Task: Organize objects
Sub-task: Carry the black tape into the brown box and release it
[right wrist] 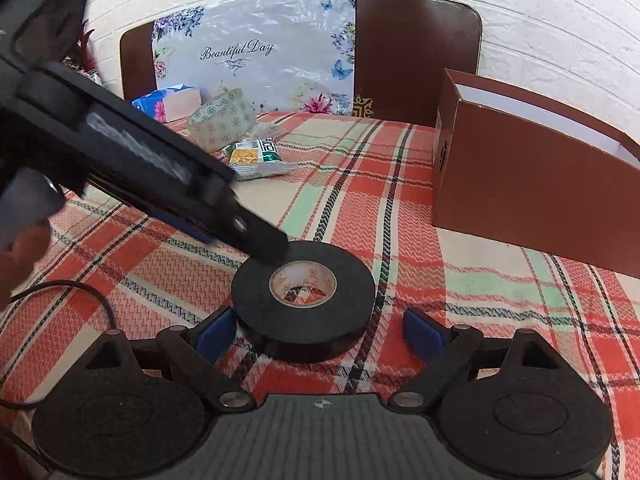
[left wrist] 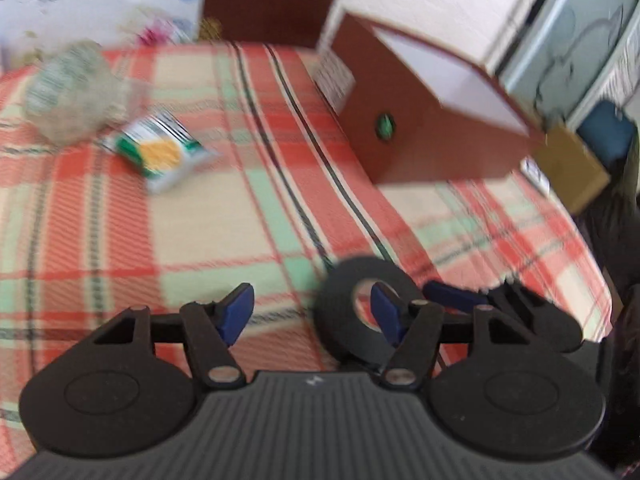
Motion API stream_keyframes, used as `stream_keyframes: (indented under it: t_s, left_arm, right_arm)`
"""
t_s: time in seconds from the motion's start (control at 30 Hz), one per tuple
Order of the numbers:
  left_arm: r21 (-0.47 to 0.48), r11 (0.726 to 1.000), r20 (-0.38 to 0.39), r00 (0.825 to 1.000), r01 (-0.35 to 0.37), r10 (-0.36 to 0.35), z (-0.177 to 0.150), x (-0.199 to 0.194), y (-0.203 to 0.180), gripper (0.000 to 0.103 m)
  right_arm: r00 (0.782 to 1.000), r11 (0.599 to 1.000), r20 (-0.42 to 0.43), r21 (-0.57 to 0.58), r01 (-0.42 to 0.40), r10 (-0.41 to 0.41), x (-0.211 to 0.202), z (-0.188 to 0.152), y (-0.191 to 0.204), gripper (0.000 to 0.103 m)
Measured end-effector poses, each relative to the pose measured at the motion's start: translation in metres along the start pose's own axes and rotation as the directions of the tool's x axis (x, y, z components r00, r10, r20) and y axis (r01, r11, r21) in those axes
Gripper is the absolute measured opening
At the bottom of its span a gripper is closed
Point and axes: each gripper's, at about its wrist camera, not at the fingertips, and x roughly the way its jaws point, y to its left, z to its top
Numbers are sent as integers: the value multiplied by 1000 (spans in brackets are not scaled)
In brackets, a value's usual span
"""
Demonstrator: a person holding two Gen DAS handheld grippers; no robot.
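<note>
A black tape roll (right wrist: 304, 300) lies flat on the plaid cloth (right wrist: 400, 200). My right gripper (right wrist: 320, 334) is open, its blue pads on either side of the roll, the left pad close to it. My left gripper (left wrist: 312, 314) is open; its right finger (left wrist: 386, 316) reaches over the roll's hole (left wrist: 340, 312), and in the right wrist view its tip rests on the roll's far edge (right wrist: 268, 246). An open brown box (right wrist: 528, 184) stands at the right, also in the left wrist view (left wrist: 420, 132).
A green snack packet (right wrist: 256, 158) (left wrist: 160, 150), a patterned clear tape roll (right wrist: 222, 120) (left wrist: 76, 88) and a tissue pack (right wrist: 168, 102) lie at the far left. A floral board (right wrist: 256, 52) leans on the wall. A cardboard box (left wrist: 572, 168) sits off the bed's right edge.
</note>
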Motion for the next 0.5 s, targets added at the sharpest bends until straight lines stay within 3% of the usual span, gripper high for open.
stream_keyframes:
  t_s: [0.07,0.1,0.13,0.23,0.37,0.5]
  left_arm:
    - [-7,1000,-50,998,24,-24,-1,12,-5,59]
    - [18,1000,-43,999,12,-11,-1,14,-10,57]
    - [38,999,-43,999,12,-11,-1,15,-15,42]
    - [22,1000,-50,999,-18,20,2,16,-15,35]
    - [25,1000,-15,1000,-2,3,18,2,-26,34]
    - [105,994,71,997,16,-23,54,-10,-62,34]
  right_arm:
    - [1000,1000,-1,-2,-15,15,0,-1,0,85]
    - [999,999,3,-9,-32,32,0,-1,1,75]
    - [999,999,9,-22,-49,49,-1,-2,3,72]
    - [999,999,28,-33,-36,37,-3,-3,5,72]
    - [995,1000,98,8,-25,24,-19,2,-4,72]
    - [971,997,226,-18,79,-73,-38,20,-23,72]
